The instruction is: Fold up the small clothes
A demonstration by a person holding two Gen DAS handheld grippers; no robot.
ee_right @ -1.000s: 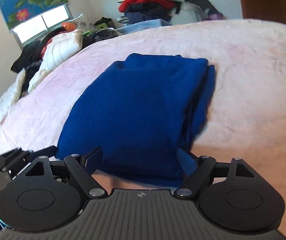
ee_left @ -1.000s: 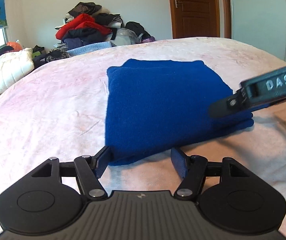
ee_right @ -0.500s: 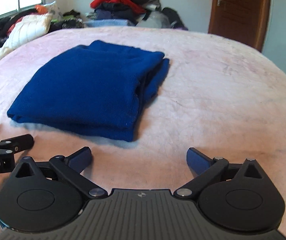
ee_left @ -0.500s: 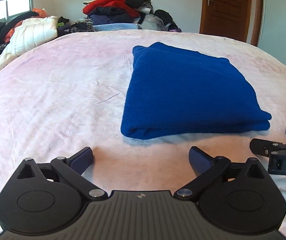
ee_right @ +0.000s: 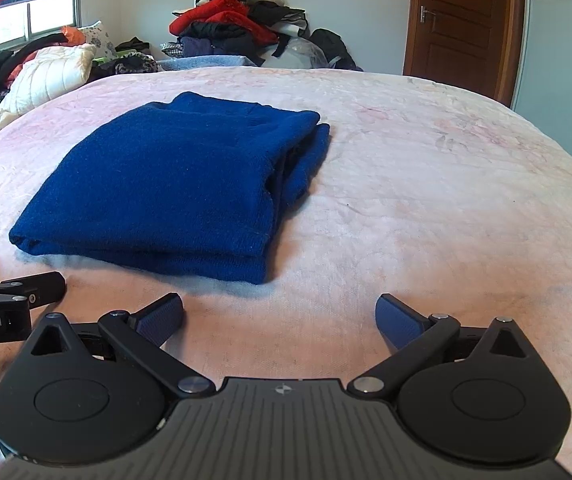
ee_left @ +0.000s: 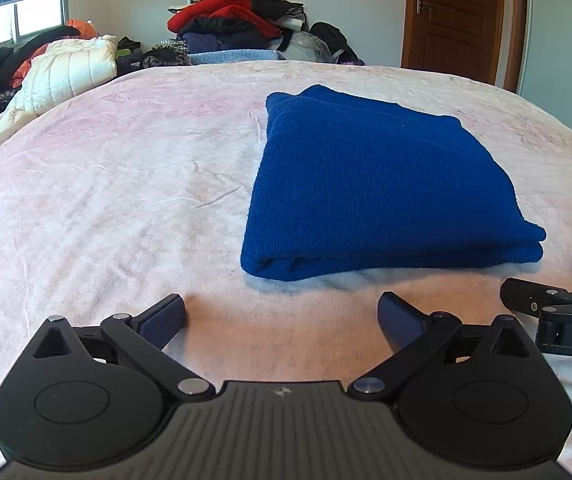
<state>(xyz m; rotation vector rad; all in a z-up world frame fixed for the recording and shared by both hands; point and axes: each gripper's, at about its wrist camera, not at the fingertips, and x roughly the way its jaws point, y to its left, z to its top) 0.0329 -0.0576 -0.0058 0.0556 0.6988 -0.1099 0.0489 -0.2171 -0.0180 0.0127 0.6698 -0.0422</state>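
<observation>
Blue garment (ee_left: 381, 188) folded flat on pink bedspread (ee_left: 106, 200); left gripper (ee_left: 282, 314) fingers spread wide, empty, just short of near fold; right gripper (ee_right: 280, 314) likewise spread, empty; clothes pile (ee_left: 238, 20) beyond bed.

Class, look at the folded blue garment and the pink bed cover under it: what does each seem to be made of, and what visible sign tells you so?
Blue garment: probably knitted wool or fleece, matte; fine ribbing and fuzzy edges show. Bed cover: seemingly soft plush or velvety fabric, with faint sheen and shallow creases.
</observation>
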